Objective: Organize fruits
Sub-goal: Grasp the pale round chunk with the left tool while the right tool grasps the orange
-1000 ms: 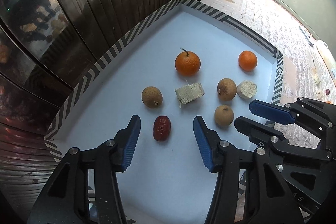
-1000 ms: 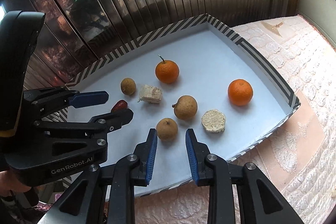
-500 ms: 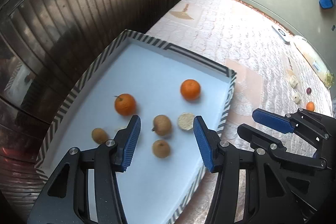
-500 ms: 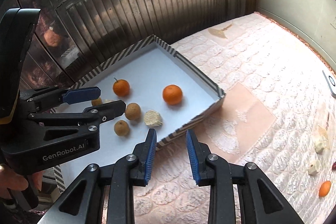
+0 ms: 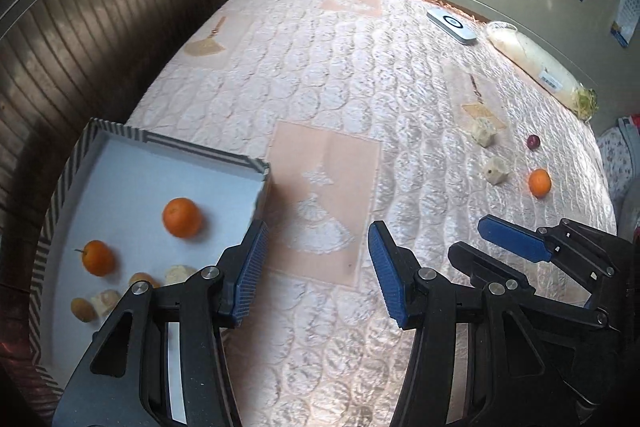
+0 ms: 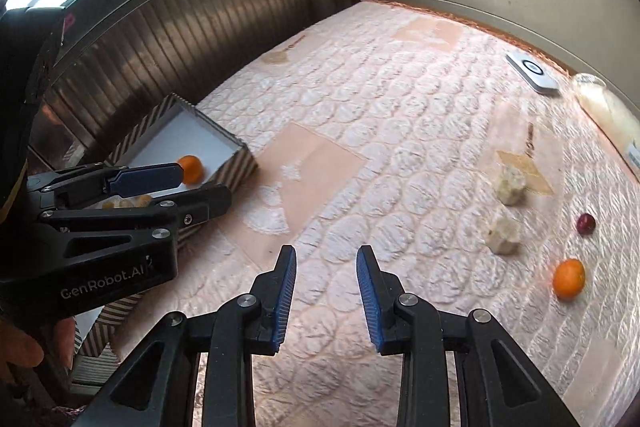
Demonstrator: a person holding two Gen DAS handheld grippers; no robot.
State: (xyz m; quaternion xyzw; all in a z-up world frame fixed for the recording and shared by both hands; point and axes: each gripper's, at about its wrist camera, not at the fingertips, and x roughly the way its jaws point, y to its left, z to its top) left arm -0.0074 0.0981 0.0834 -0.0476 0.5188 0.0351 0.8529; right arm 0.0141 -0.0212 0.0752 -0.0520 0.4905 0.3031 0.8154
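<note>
A white tray with a striped rim (image 5: 176, 143) sits at the left on a pink quilt. It holds two oranges (image 5: 182, 217), small brown fruits (image 5: 82, 309) and pale chunks (image 5: 178, 273). Far right on the quilt lie a loose orange (image 6: 568, 278), a dark red fruit (image 6: 585, 223) and two pale chunks (image 6: 503, 235). My left gripper (image 5: 318, 231) hangs open and empty over the quilt just right of the tray's corner. My right gripper (image 6: 326, 253) is beside it over bare quilt. Its jaws are opening and nothing is between them.
A ribbed metal shutter (image 5: 80, 47) runs behind the tray on the left. A white flat device (image 5: 451, 26) and a bagged white radish (image 5: 536, 65) lie along the far wall. A hand (image 6: 24, 343) holds the left gripper at the lower left.
Both grippers have swung right, away from the tray and out over the quilt. The tray has slid to the left of both views. The right jaws stand slightly wider.
</note>
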